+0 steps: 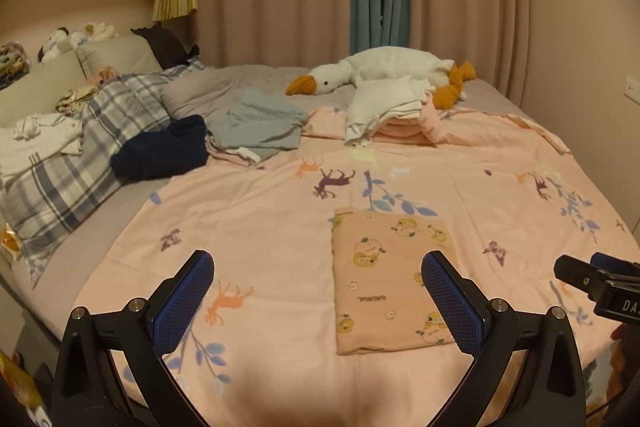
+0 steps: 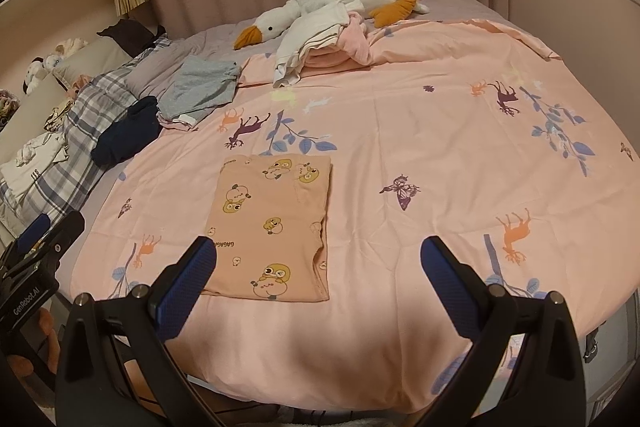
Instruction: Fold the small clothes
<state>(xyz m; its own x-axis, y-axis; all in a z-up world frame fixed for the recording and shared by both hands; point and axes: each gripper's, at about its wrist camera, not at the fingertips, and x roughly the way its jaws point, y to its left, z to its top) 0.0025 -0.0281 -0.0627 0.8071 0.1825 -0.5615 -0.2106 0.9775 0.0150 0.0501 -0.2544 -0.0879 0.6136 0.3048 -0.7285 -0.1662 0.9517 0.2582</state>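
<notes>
Both tools, left tool (image 1: 318,277) and right tool (image 2: 318,263), gape wide, empty. Peach cartoon-print folded cotton garment (image 2: 272,223) (soft, light, limp): grip at near hem corners.

Ahead of the left gripper (image 1: 316,267), the folded garment (image 1: 390,279) is soft matt cloth printed with cartoon figures, lying on a pink quilt cover (image 1: 260,219) of smooth, faintly creased printed cotton-like fabric. Both the left and right gripper (image 2: 316,263) have matt black plastic arms, small shiny metal pins and blue fingertip pads (image 2: 188,287) with a rough dimpled, seemingly rubbery texture. Far beyond, the goose toy (image 1: 384,71) looks plush and fuzzy.
</notes>
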